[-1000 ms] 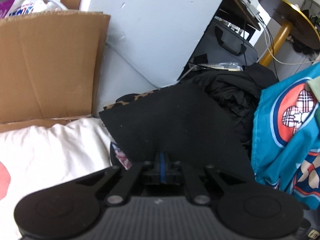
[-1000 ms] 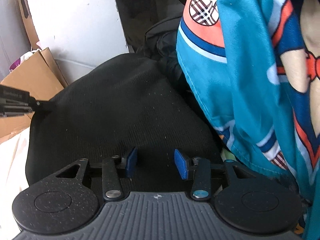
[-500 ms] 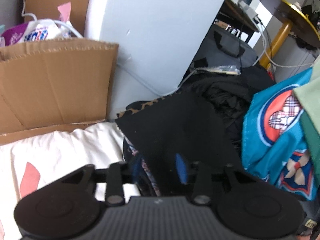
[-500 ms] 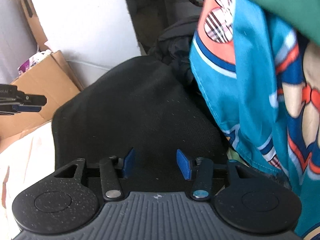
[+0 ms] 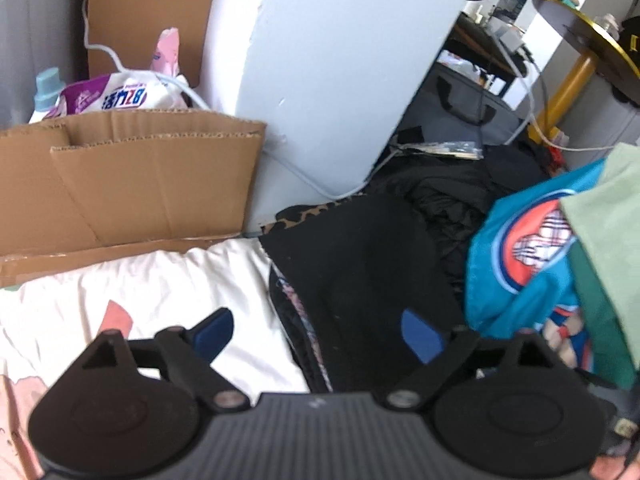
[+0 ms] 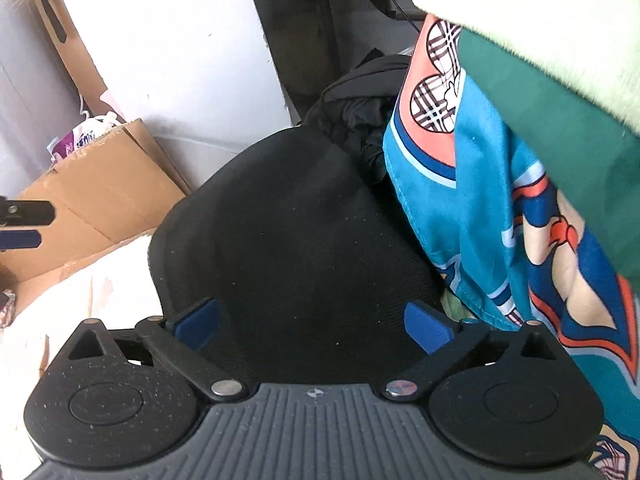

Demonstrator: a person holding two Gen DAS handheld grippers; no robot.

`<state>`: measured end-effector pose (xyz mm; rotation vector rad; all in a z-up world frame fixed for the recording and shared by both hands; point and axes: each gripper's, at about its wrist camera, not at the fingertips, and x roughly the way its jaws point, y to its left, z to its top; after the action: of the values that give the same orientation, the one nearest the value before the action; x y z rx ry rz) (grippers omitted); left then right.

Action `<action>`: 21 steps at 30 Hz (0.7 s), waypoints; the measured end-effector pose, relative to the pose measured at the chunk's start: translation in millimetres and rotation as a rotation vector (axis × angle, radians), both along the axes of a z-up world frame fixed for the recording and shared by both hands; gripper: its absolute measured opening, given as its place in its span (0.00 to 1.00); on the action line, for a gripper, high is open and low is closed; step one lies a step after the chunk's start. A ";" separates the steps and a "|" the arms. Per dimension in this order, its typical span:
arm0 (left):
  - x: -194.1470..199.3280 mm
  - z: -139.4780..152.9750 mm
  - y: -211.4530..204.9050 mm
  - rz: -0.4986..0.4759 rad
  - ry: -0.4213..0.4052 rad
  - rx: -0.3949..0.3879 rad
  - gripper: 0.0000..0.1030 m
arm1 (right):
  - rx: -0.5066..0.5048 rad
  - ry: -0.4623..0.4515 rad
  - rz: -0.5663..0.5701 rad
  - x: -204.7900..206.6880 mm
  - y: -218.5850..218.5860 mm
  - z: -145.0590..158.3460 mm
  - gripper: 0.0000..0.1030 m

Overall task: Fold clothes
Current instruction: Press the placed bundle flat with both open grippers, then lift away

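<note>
Both grippers, L (image 5: 316,332) & R (image 6: 314,322), jaws opening, nothing pinched, over black garment (image 6: 288,240) on pale sheet (image 5: 132,288).

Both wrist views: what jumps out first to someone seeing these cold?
The bright teal cartoon-print cloth hanging along the right side grabs the eye first, with green fabric draped over it. Next is the folded black garment lying dead centre, beneath the right gripper and the left gripper, both with jaws opening and nothing between them. Left of it sit a white sheet and a cardboard box.
</note>
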<state>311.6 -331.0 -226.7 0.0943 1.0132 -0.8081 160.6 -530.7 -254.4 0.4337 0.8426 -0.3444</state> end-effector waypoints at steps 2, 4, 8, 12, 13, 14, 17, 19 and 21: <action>-6.1 13.8 2.6 0.004 -0.024 0.026 0.93 | 0.011 0.019 0.006 -0.4 -0.3 8.8 0.99; -11.9 28.2 7.0 0.017 -0.045 0.044 0.93 | 0.026 0.029 -0.002 -3.4 -1.2 19.3 0.99; -18.9 54.1 22.5 0.058 -0.023 0.045 0.95 | 0.031 0.052 -0.035 -10.8 -0.6 45.1 0.99; -25.5 79.9 35.1 0.085 -0.009 0.065 0.98 | 0.058 0.051 -0.059 -19.5 0.6 70.2 0.99; -27.4 86.1 38.1 0.096 -0.017 0.071 0.99 | 0.067 0.051 -0.066 -21.9 0.0 75.4 0.99; -29.3 92.1 41.1 0.102 -0.016 0.075 0.99 | 0.077 0.051 -0.073 -24.3 -0.6 80.6 0.99; -34.1 108.7 52.0 0.129 0.001 0.079 0.99 | 0.102 0.068 -0.068 -29.9 -0.8 92.4 0.99; -37.4 119.4 60.2 0.150 0.015 0.076 0.99 | 0.136 0.091 -0.064 -32.6 -1.5 98.2 0.99; -43.0 131.3 67.9 0.160 0.020 0.079 0.99 | 0.172 0.112 -0.056 -34.7 -2.1 105.6 0.99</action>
<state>268.6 -263.1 -95.4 0.0716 1.0576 -0.6250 125.9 -532.8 -148.8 0.6031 0.9748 -0.3517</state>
